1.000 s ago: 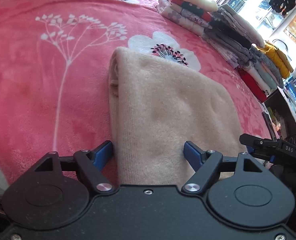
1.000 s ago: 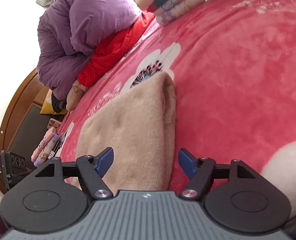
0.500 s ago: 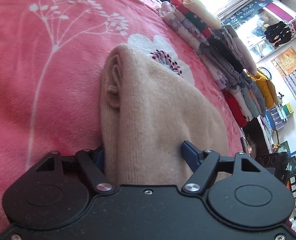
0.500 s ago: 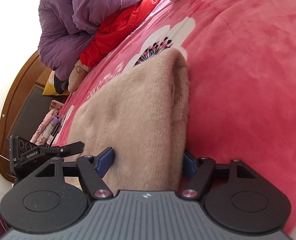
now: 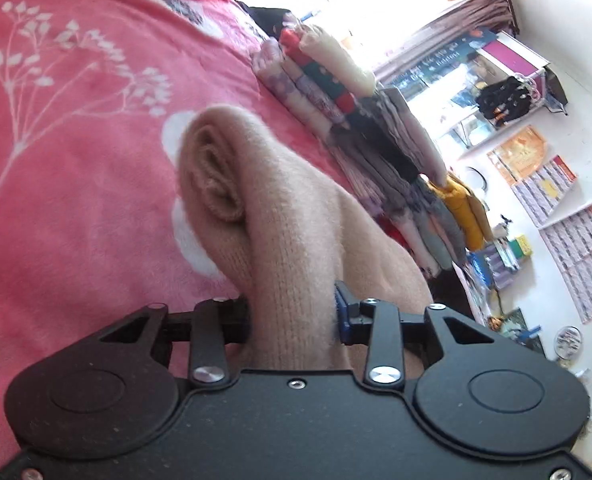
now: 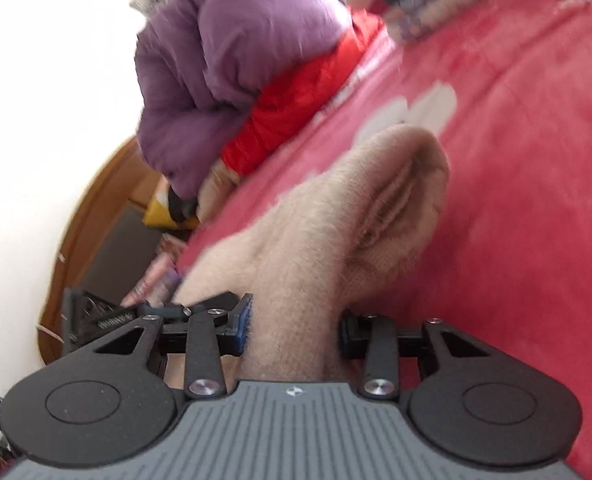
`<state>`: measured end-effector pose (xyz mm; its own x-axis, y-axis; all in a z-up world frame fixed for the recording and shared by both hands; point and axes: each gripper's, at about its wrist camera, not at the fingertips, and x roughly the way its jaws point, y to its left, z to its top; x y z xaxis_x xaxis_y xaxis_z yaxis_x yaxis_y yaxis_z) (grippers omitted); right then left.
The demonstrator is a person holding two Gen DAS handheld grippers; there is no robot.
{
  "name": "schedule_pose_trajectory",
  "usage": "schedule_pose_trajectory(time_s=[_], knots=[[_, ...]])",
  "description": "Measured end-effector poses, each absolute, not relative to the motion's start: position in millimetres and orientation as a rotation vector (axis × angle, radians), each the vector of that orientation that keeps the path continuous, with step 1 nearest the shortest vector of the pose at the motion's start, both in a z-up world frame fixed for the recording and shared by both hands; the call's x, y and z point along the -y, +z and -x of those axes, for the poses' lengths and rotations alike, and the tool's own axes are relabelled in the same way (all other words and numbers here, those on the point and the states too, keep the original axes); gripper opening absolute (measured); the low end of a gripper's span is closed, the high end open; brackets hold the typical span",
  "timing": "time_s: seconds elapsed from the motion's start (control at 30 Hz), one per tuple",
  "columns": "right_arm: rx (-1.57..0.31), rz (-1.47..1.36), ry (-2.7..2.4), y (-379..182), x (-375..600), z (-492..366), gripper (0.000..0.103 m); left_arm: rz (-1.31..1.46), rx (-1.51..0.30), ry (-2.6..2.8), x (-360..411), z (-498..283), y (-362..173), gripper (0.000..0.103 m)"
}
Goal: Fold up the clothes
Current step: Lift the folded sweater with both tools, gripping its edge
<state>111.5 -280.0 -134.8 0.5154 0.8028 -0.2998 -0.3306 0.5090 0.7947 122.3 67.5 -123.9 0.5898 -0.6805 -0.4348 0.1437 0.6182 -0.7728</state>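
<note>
Left tool (image 5: 292, 316) and right tool (image 6: 294, 328) each pinch the folded beige sweater (image 5: 296, 232) above the pink bed (image 5: 76, 200). Stacked clothes (image 5: 359, 128) line one side, a purple jacket (image 6: 224, 60) the other. Both tools point forward.

The folded sweater (image 5: 296, 216) is a plain fuzzy beige, lying on a bed blanket (image 5: 76, 200) of coral pink printed with white branching sprigs and white flowers. The left gripper (image 5: 292, 316) is black with blue pads; the right gripper (image 6: 294, 328) is black and ribbed grey (blue pads too). Behind sit a purple jacket (image 6: 216, 64) over a red jacket (image 6: 288, 116), and a stack of folded clothes (image 5: 375, 148) in cream, red, grey, lilac print and mustard.
</note>
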Motion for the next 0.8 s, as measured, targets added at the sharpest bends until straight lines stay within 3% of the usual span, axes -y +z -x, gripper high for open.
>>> schedule_pose_trajectory(time_s=[0.03,0.1,0.2,0.3,0.43,0.47,0.5,0.53,0.6,0.8], knots=[[-0.718,-0.763,0.738,-133.2,286.8,-113.7,0.043,0.754,-0.819,-0.524,-67.4,-122.3,-127.0,0.069],[-0.772,-0.727,0.601,-141.5,291.6,-123.3,0.077,0.742,-0.854,-0.498,-67.1,-122.3,-133.3,0.073],[-0.861,-0.712,0.493,-155.7,294.5,-130.4,0.075,0.722,-0.906,-0.458,-66.6,-122.3,-142.6,0.074],[-0.856,-0.674,0.525,-152.9,294.0,-126.3,0.081,0.701,-0.950,-0.423,-64.9,-122.7,-151.3,0.075],[-0.868,-0.632,0.564,-163.6,284.4,-128.4,0.079,0.667,-0.939,-0.443,-52.3,-128.7,-155.0,0.067],[-0.865,-0.627,0.590,-164.8,281.2,-128.9,0.069,0.669,-0.935,-0.453,-50.9,-130.1,-155.8,0.063],[-0.866,-0.637,0.609,-167.7,280.7,-128.1,0.060,0.680,-0.929,-0.466,-51.1,-131.4,-156.5,0.050],[-0.869,-0.651,0.624,-171.2,281.1,-127.0,0.057,0.700,-0.924,-0.477,-52.2,-132.0,-156.8,0.044],[-0.865,-0.698,0.649,-173.6,282.9,-128.6,0.047,0.702,-0.902,-0.504,-52.8,-130.0,-152.7,0.040],[-0.773,-0.726,0.745,-155.7,280.7,-123.5,0.043,0.719,-0.805,-0.579,-51.8,-121.9,-129.2,0.038]])
